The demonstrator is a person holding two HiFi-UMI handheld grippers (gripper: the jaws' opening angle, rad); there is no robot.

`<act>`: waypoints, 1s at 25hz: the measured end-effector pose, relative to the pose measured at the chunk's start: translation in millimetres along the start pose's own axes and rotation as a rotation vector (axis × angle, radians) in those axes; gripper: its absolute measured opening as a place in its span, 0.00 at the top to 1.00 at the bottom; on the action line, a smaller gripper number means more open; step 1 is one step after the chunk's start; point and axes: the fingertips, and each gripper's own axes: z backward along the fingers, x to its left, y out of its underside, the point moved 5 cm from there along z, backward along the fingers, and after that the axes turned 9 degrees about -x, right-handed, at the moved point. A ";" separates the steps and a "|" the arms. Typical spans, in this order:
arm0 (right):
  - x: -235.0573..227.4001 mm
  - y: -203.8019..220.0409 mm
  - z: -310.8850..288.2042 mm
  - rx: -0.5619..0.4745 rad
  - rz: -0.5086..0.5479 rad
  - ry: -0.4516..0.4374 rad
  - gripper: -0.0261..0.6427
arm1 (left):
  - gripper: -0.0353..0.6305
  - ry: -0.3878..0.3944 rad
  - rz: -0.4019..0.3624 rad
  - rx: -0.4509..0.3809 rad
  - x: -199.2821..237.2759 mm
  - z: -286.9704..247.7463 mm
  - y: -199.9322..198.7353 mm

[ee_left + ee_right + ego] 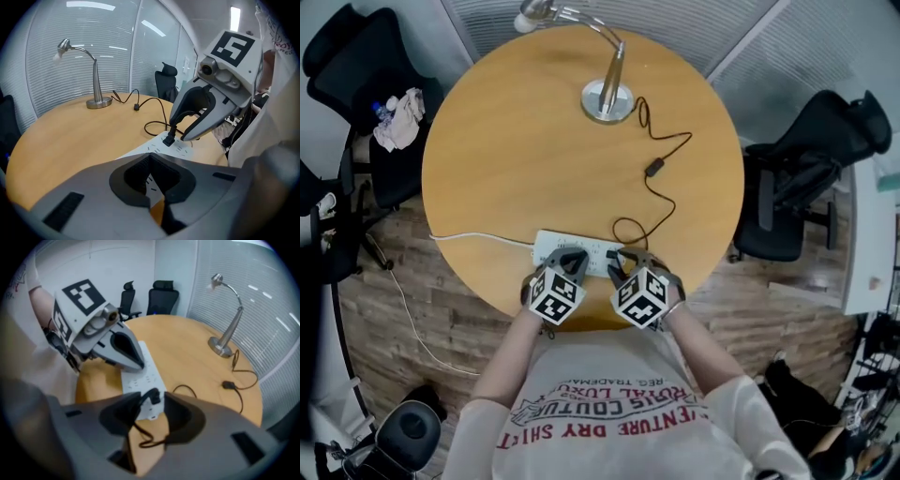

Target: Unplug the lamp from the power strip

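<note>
A silver desk lamp [607,94] stands at the far side of the round wooden table [506,159]. Its black cord [661,192] runs past an inline switch [654,169] to a white power strip [581,251] at the near edge. The black plug [153,397] sits upright in the strip's end socket. My right gripper [152,409] is open, its jaws on either side of the plug, apart from it on the right. My left gripper [570,256] is shut, its tips resting on the strip [143,376] beside the right gripper [180,130].
The strip's white cable [478,237] trails left off the table to the floor. Black office chairs [356,56] [806,178] stand left and right of the table; the left one carries a cloth and a bottle [398,117]. The strip lies close to the table's front edge.
</note>
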 end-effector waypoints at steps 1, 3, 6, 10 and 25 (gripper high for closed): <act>1.1 0.5 -3.2 0.017 0.011 -0.014 0.70 | 0.91 -0.010 0.013 0.000 1.1 0.0 1.8; 2.5 1.2 -8.1 0.046 0.025 -0.037 0.72 | 0.91 -0.028 0.032 -0.003 3.4 -0.1 3.4; 2.2 1.2 -14.3 0.079 0.046 -0.058 0.75 | 0.91 -0.036 0.000 0.015 4.2 -2.7 3.1; -0.4 3.3 -23.1 0.131 0.100 -0.055 0.79 | 0.91 -0.029 -0.021 0.028 3.1 -5.0 3.3; -5.2 1.9 -29.3 0.202 0.210 -0.157 0.84 | 0.91 -0.002 0.000 0.046 5.7 -6.2 4.1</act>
